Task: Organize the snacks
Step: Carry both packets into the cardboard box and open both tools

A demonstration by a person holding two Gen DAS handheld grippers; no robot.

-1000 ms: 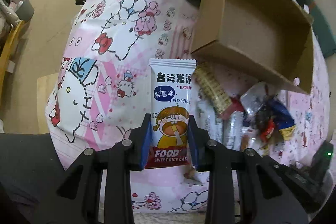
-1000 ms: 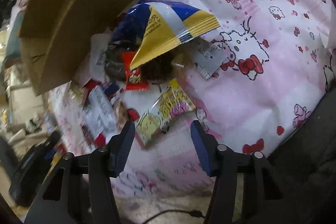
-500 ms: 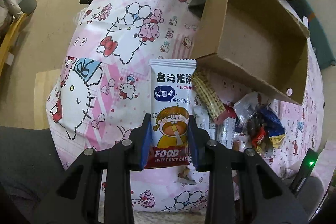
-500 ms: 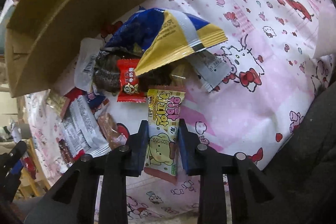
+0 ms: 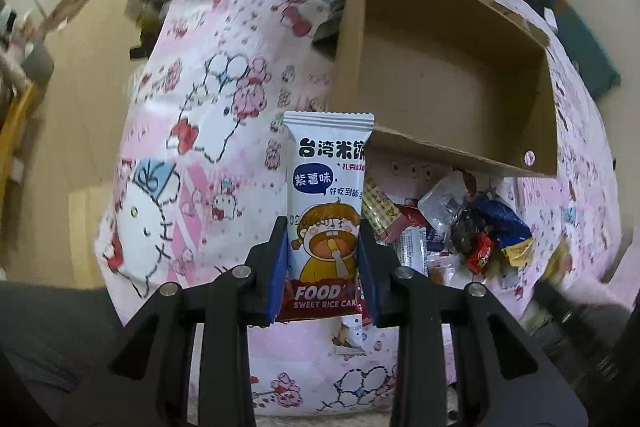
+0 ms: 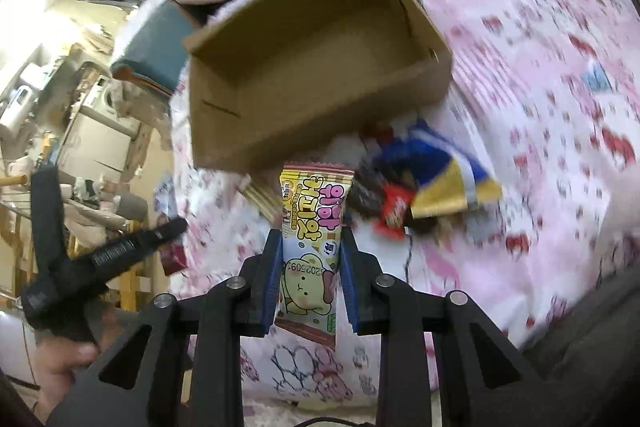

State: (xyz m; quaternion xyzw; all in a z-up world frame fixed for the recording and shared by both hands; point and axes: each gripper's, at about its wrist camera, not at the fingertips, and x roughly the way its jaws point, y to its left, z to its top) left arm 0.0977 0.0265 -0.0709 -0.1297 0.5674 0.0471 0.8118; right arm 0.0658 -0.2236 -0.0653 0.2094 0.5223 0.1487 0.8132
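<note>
Left tool grips a white rice cake packet between its blue-lined fingers, holding the packet upright above a bed covered with a pink cartoon-print sheet. Printed on the packet are a cartoon child and the words "FOOD" and "SWEET RICE CAKE". Beyond its top edge sits an open cardboard box, seen from above with nothing visible inside. Just below the box's near wall lies a heap of loose snacks, among them a blue and yellow bag, a small red wrapper and a striped yellow bar.

Right tool is clamped on a yellow and pink cookie packet, also held upright over the sheet, its top edge near the lower wall of the same box. To the right of this packet, the blue and yellow bag and the red wrapper rest on the bed. At the lower left of the right wrist view, the left tool appears with part of the person's hand below it. Much of the right wrist view is blurred.
</note>
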